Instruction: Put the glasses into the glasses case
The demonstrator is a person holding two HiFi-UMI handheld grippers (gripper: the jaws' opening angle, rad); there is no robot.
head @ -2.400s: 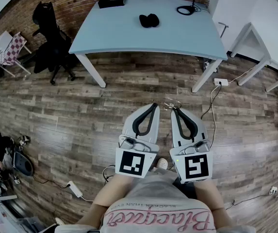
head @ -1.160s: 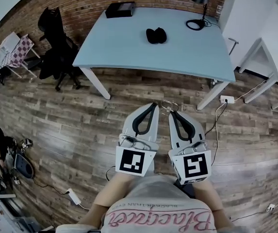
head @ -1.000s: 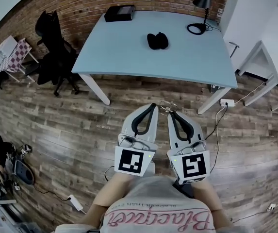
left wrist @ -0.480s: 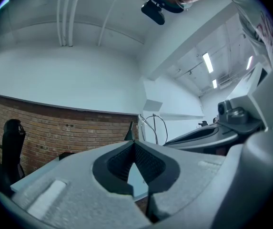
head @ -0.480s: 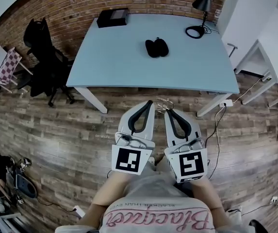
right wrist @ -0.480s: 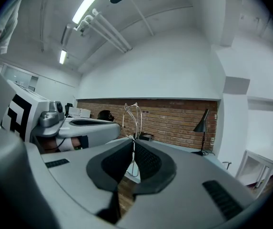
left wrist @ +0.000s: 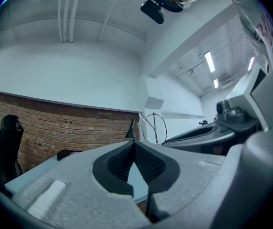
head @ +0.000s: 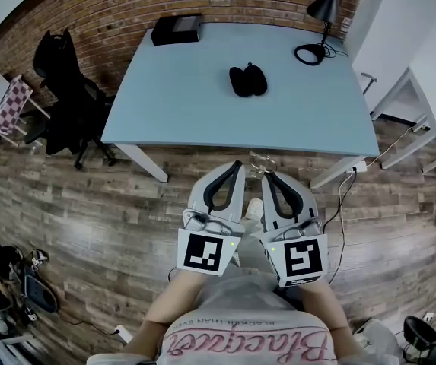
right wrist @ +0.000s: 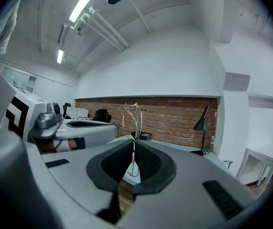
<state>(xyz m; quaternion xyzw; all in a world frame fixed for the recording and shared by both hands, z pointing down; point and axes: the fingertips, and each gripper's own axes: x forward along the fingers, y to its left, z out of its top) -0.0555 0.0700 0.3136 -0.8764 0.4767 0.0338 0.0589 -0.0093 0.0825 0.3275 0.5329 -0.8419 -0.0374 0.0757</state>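
Over the floor [head: 88, 188], short of the bench's near edge: both claws are held side by side, tips pointing at the bench [head: 195, 90].
Right claw [head: 266, 172]: closed on the glasses [head: 259, 160]; a thin wire part runs down between the jaws and the rest of the frame stands up past the tips.
Left claw [head: 237, 163]: jaws together at the tips with nothing between them.
Glasses: in the air, well apart from the bench.
Case [head: 248, 80]: a dark two-lobed shape about mid-bench, nearer the far edge than the near one. I cannot tell whether it lies open.
Other things: a black box [head: 176, 29] at the far left corner and a lamp [head: 324, 10] at the far right corner, both well clear of the case.
Risk, grip: my guess is that so thin a wire in ribbed pads could swivel or slip on the way, and a harder squeeze could bend it.
Risk, case: if it is shut or only half open, the glasses may snag on the rim, and a one-sided push may slide the light case across the smooth top; the free claw would need to steady it.
Risk, reach: the case sits deep on the bench, so a long lean-in may shake the frame.
Writing: pink script across the shirt [head: 248, 344], not legible from this angle; the marker cubes [head: 205, 253] show square patterns only. No brand shows on case, box or lamp.
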